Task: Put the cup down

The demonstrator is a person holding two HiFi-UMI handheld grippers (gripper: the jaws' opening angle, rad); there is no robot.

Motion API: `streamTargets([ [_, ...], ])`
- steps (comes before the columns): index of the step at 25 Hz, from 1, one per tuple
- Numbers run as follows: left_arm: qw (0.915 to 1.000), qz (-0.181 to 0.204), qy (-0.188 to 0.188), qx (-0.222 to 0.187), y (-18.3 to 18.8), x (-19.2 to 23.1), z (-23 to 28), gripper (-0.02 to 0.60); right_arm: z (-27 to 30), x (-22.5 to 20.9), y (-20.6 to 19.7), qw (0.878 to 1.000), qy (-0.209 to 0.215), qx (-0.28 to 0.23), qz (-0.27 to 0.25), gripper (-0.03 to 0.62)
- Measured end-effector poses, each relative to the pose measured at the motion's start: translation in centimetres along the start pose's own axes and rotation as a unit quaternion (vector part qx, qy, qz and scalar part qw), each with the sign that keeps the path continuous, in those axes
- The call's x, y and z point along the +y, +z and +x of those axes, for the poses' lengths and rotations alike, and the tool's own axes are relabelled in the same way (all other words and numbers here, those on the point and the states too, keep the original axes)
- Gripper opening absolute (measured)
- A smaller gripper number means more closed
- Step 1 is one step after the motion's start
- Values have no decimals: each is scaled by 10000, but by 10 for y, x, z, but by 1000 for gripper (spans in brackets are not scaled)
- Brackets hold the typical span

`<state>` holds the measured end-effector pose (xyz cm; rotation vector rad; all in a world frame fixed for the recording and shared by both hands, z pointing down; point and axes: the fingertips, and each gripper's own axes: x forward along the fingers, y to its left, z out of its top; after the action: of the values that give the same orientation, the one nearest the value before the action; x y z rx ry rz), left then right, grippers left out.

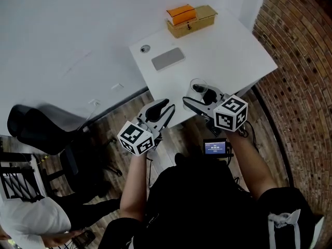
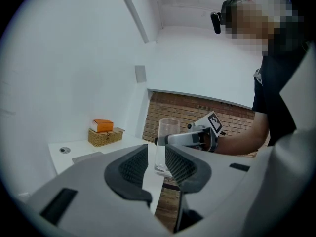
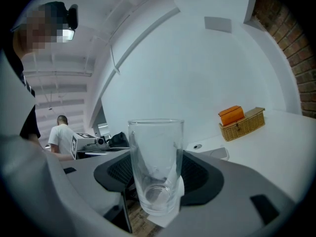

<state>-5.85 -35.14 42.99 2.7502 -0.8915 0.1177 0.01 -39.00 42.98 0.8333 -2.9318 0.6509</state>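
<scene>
Right hand-held gripper [image 3: 157, 176] pinches a clear glass cup [image 3: 155, 152] between its dark pads, upright and empty, at the near edge of the white surface [image 1: 218, 51]; whether its base rests there cannot be told. Just beside it, the left hand-held gripper [image 2: 155, 164] has its jaws slightly apart with nothing between them, and the cup shows beyond the gap. Farther back on the surface lies a flat grey pad [image 1: 167, 58], with a small round fitting [image 1: 145, 49] near it. At the far corner stands a wicker box [image 1: 194, 23], its lid closed, with an orange pack [image 1: 180, 13] lying on top.
</scene>
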Motion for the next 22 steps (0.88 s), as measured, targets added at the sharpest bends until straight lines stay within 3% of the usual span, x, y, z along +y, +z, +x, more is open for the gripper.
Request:
streamTargets([
  [7,9999,38,94,126,-1,18,-4,100,2,-49,-15,9974,-98,655,-286,287],
  [12,9992,69,356,193,-3,40,-9,100,17,-100,-14,9926,-220,1040,-585,287],
  [22,9959,-286,853,64,-11,78,-14,100,111,-190,-4,9946,-833,557,-266,287],
])
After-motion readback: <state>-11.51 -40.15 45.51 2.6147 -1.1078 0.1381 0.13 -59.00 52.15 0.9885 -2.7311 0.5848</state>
